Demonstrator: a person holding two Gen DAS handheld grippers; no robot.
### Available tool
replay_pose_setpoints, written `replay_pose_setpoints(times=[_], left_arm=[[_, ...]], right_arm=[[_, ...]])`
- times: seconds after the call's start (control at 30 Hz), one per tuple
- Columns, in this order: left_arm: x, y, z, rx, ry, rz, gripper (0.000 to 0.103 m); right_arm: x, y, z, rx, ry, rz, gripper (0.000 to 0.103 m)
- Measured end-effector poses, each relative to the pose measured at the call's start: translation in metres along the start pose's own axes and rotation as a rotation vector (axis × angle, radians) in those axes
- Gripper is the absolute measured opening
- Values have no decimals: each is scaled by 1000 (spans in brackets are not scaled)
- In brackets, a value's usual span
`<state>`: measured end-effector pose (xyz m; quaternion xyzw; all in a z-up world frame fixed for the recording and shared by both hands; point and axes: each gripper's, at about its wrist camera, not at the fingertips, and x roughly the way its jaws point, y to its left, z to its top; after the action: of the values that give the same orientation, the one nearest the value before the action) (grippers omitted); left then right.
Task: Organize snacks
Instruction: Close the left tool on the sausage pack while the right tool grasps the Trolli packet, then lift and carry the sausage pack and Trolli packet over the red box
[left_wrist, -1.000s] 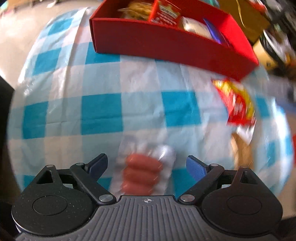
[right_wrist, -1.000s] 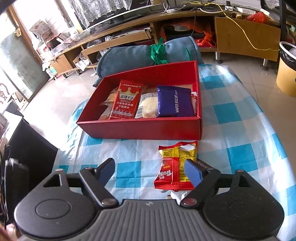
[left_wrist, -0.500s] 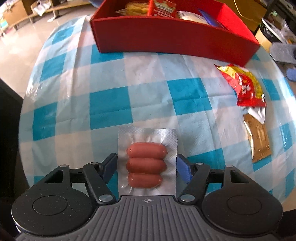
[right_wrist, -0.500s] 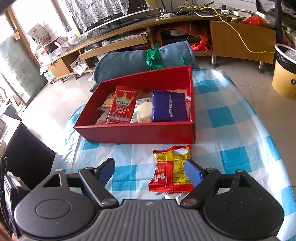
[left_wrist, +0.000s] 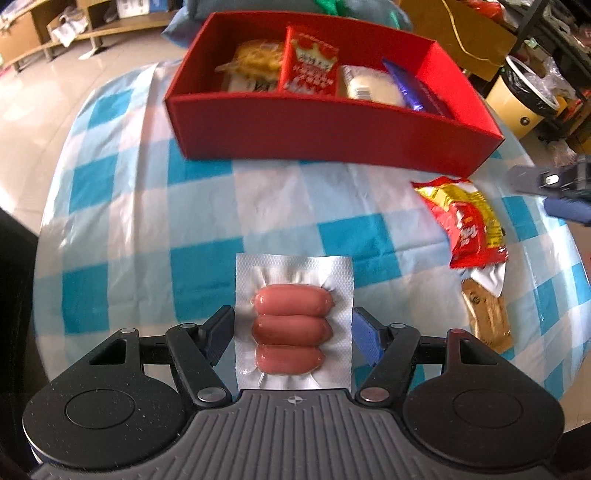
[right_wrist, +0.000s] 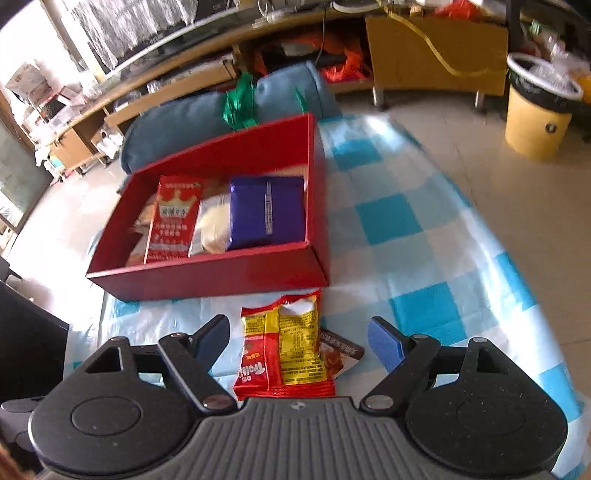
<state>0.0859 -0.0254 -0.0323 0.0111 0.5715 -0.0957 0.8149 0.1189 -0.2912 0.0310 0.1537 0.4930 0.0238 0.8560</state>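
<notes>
We take the red box (left_wrist: 332, 129) as our landmark; it sits on the blue-and-white checked tablecloth (left_wrist: 147, 221), open top, w/ snacks already inside: a red crown-print packet (left_wrist: 314, 62), a pale bun in clear wrap (left_wrist: 369, 86), a purple wafer biscuit pack (right_wrist: 267, 210) at the box's right end, and a yellowish crinkly packet (left_wrist: 255, 61) at its left end.

Left gripper (left_wrist: 293, 332): we see it well in front of the box's near wall, above the cloth. Its jaws are clamped on a vacuum pack of three sausages (left_wrist: 291, 328); each blue pad presses on a side edge of the pack's silver film. The pack's long side points toward the box. Whether the pack is off the cloth or resting on it, we can't tell.

Right gripper (right_wrist: 299, 339): jaws apart, nothing gripped. It hangs in front of the box's right corner, over a red-and-yellow snack packet (right_wrist: 284, 350) that lies flat on the cloth just beside the box's near wall, not touching it as far as we can tell. The pads stand clear of that packet on both sides. A brown sachet (right_wrist: 340, 354) lies partly under the packet's right edge, farther from the box.

Beyond the box's far wall: a rolled blue-grey blanket (right_wrist: 192, 122) tied w/ green ribbon. Off to the box's right, on the floor, a yellow bin (right_wrist: 535, 122).
</notes>
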Motion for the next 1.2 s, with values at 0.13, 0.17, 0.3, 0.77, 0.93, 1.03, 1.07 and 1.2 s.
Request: replay_pose_setpoints(times=[0.13,0.17,0.3,0.77,0.93,1.03,1.07,1.2], left_arm=[[8,-7,6,32,5,-8,74],[9,-8,8,37,5,-4,74],[18,-5,9,35,21,5,75],[34,2,10,43,22,70,90],[38,-2,10,37,18,95,98],[36,-2,9,20,20,89,94],[35,-3,9,19,19,90,93],[27,-2,11,-1,15,79,75]], right_arm=[[25,13,4,-56,47,-30,77],[31,16,5,-66,58,-36,77],[56,29,4,-128,112,-57,77],[87,44,-9,-242,142,-105,100],[94,54,-9,-310,159,-152,100],[85,53,-7,-295,138,-159,74],[80,53,-7,-301,122,-176,54],[67,53,-11,-312,100,-169,52]])
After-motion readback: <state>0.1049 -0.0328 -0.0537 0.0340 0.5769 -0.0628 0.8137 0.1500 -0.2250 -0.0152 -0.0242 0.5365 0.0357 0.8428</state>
